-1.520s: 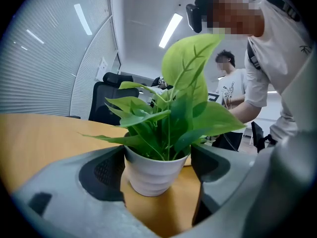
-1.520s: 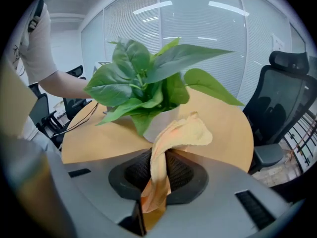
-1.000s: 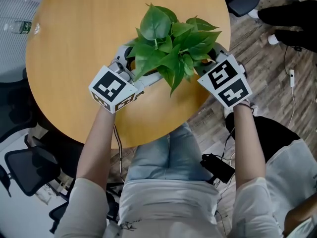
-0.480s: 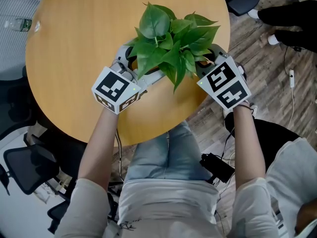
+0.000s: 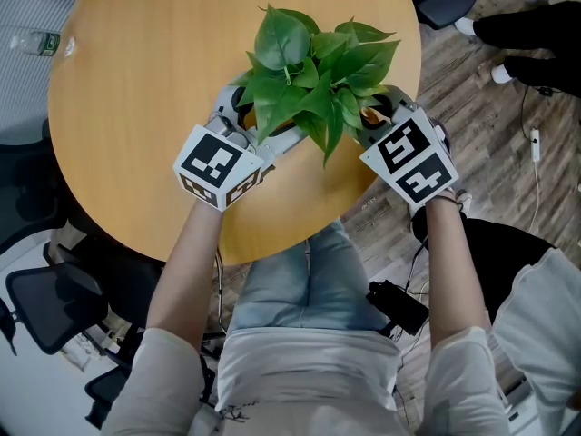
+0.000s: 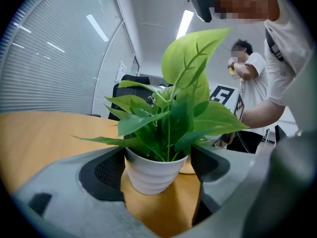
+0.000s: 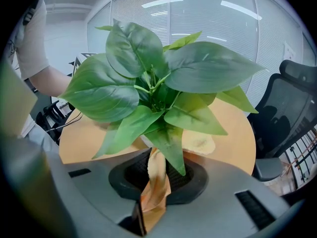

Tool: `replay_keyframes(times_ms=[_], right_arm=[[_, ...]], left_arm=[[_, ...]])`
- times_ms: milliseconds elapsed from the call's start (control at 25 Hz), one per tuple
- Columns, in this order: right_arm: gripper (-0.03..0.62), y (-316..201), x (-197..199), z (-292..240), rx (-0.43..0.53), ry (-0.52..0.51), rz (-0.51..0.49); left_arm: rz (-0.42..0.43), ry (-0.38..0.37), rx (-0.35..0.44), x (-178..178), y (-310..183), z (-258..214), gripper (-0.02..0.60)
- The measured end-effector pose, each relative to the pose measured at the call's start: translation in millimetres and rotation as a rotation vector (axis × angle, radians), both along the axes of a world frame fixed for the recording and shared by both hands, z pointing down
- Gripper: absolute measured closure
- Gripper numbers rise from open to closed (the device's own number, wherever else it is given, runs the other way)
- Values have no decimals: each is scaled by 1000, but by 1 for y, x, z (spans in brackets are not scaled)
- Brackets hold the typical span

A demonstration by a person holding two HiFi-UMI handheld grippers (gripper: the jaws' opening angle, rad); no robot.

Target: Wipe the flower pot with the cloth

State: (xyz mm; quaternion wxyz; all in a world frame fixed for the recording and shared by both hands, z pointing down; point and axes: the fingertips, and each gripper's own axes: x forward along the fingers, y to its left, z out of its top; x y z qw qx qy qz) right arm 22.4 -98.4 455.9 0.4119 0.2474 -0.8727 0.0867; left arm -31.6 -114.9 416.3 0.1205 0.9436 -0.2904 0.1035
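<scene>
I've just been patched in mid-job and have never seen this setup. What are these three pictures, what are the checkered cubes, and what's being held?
There is no robot here: a person holds a two-jaw gripper in each hand, and the cubes are part of the grippers. The head view looks down on a round wooden table. The two gripper views each look along that gripper's jaws. The left gripper clasps the white flower pot, which holds a leafy plant. The right gripper pinches a tan cloth beside the pot.
</scene>
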Motion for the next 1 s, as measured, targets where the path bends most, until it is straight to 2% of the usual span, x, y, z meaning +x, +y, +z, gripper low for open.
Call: replay_keyframes(times_ms=[400, 1000], right_arm=[[539, 7, -1, 1, -11, -6, -6], [539, 22, -7, 3, -23, -18, -21]], left_arm=[[-56, -1, -7, 1, -1, 1, 156], [-198, -17, -33, 3, 2, 2, 158]])
